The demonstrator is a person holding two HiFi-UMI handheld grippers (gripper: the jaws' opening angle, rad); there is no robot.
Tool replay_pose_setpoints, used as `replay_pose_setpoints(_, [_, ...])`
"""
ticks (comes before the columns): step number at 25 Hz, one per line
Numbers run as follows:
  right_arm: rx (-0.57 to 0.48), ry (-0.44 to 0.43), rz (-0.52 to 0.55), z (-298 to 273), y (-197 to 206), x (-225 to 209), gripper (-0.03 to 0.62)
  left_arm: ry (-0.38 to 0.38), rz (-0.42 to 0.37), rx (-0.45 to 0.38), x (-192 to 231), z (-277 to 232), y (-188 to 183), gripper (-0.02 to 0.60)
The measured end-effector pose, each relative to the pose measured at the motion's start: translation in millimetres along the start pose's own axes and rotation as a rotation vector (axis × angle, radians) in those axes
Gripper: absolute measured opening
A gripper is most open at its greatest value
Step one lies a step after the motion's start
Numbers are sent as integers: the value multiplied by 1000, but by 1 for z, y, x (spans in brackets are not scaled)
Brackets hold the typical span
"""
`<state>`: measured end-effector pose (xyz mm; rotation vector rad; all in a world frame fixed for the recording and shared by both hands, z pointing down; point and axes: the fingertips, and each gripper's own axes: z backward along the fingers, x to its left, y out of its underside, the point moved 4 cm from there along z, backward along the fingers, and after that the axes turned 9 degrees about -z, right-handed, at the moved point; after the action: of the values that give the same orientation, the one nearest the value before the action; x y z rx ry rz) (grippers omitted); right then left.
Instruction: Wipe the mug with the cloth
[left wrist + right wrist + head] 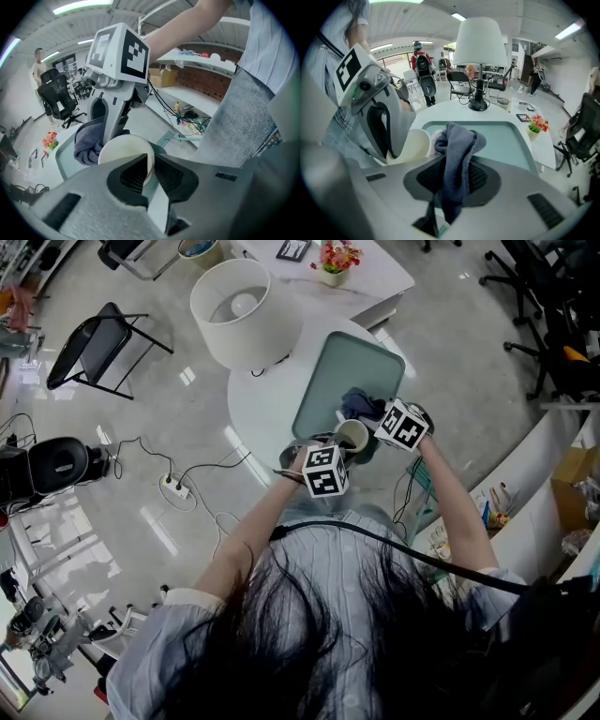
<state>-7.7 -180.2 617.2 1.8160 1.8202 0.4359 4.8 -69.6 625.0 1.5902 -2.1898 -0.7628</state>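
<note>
A cream mug (352, 437) is held tilted over the near end of the teal tray (330, 364). My left gripper (337, 451) is shut on the mug, with the mug wall (125, 149) pinched between the pads of that gripper (150, 172). My right gripper (377, 424) is shut on a grey-blue cloth (458, 150), which hangs bunched out of the jaws of that gripper (453, 178). The cloth (88, 140) lies against the far side of the mug (410, 144). The two grippers face each other across the mug.
The tray (508, 140) lies on a round white table (258, 404) with a white-shaded lamp (242, 300) at its far side. A flower pot (336, 262) stands on a further table. A black chair (94, 343) and a power strip (175, 488) are on the floor to the left.
</note>
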Motion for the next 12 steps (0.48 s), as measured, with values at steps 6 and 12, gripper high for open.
replay_pose_setpoints(6, [-28,44,-111,4,19,1,94,-7,22,-6,2,-2,-1,55])
replay_pose_setpoints(12, [-77,112,-251,13,34,11,94,-10,45,-12,1,1,2,57])
